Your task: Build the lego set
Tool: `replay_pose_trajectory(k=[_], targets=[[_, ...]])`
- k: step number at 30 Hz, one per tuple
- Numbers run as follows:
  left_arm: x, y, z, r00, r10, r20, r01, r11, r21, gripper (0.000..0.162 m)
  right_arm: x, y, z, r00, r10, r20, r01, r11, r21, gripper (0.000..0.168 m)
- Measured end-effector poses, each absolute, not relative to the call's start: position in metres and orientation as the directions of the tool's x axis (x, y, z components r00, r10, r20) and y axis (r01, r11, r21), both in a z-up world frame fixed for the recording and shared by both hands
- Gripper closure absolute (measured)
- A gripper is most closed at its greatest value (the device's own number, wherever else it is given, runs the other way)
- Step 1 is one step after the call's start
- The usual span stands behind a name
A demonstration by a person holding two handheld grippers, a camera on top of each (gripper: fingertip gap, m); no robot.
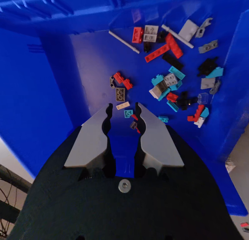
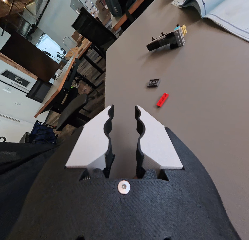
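Observation:
My left gripper [image 1: 123, 105] is open and empty, reaching into a blue bin [image 1: 56, 78] above several loose lego pieces. A tan tile [image 1: 122, 105] and a small teal plate [image 1: 128, 113] lie just between and beyond its fingertips. A dark grey plate [image 1: 120, 94] and red bricks [image 1: 122, 80] lie a little farther. My right gripper [image 2: 124, 108] is open and empty above a grey table [image 2: 202, 112]. On the table are a red plate [image 2: 162, 99], a dark grey plate [image 2: 153, 82] and a partly built black and grey model [image 2: 167, 39].
More red, teal, grey and black pieces [image 1: 168, 84] and grey rods [image 1: 124, 42] fill the bin's right side. An open instruction booklet [image 2: 222, 11] lies at the table's far right. The table edge [image 2: 105, 78] is left of my right gripper, with chairs [image 2: 72, 109] beyond. Spacing between my two grippers at the tips: around 55 centimetres. To the small teal plate [image 1: 128, 113]: left tips about 4 centimetres, right tips about 55 centimetres.

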State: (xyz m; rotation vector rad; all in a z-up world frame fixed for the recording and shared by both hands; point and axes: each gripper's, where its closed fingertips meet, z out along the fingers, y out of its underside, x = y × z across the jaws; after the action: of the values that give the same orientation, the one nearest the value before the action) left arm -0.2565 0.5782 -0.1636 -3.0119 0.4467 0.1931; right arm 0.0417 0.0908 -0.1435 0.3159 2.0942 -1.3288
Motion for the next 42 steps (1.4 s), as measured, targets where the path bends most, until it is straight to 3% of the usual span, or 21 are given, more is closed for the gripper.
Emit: replay_pose_trajectory(k=[8,13,22,26,31,37,42], targets=[[-0.268,0.586,-0.192,0.968,-0.238,-0.077,-0.240,-0.970,-0.026,0.129,0.032,0.097,-0.144,-0.779,-0.109,-0.618,0.510,0.464,-0.725,0.136],[-0.260,0.590,-0.198,0.982,-0.188,0.004,-0.188,-0.981,-0.045,0.143,0.028,0.100,-0.145,-0.785,-0.099,-0.611,0.508,0.462,-0.727,0.136],[-0.259,0.584,-0.194,0.996,-0.089,-0.005,-0.090,-0.993,-0.072,0.144,0.029,0.097,-0.147,-0.790,-0.098,-0.605,0.498,0.473,-0.727,0.136],[-0.251,0.592,-0.167,0.999,-0.044,-0.001,-0.043,-0.978,-0.202,0.145,0.030,0.098,-0.147,-0.792,-0.097,-0.603,0.497,0.473,-0.728,0.136],[-0.210,0.591,-0.089,0.999,0.016,0.032,0.030,-0.880,-0.474,0.145,0.029,0.102,-0.145,-0.789,-0.097,-0.607,0.505,0.462,-0.729,0.136],[-0.142,0.510,0.013,0.985,0.135,0.112,0.172,-0.629,-0.758,0.146,0.025,0.102,-0.147,-0.800,-0.061,-0.597,0.510,0.454,-0.730,0.136],[-0.110,0.374,0.059,0.910,0.382,0.160,0.294,-0.325,-0.899,0.145,0.024,0.099,-0.154,-0.821,-0.015,-0.571,0.497,0.474,-0.727,0.136]])
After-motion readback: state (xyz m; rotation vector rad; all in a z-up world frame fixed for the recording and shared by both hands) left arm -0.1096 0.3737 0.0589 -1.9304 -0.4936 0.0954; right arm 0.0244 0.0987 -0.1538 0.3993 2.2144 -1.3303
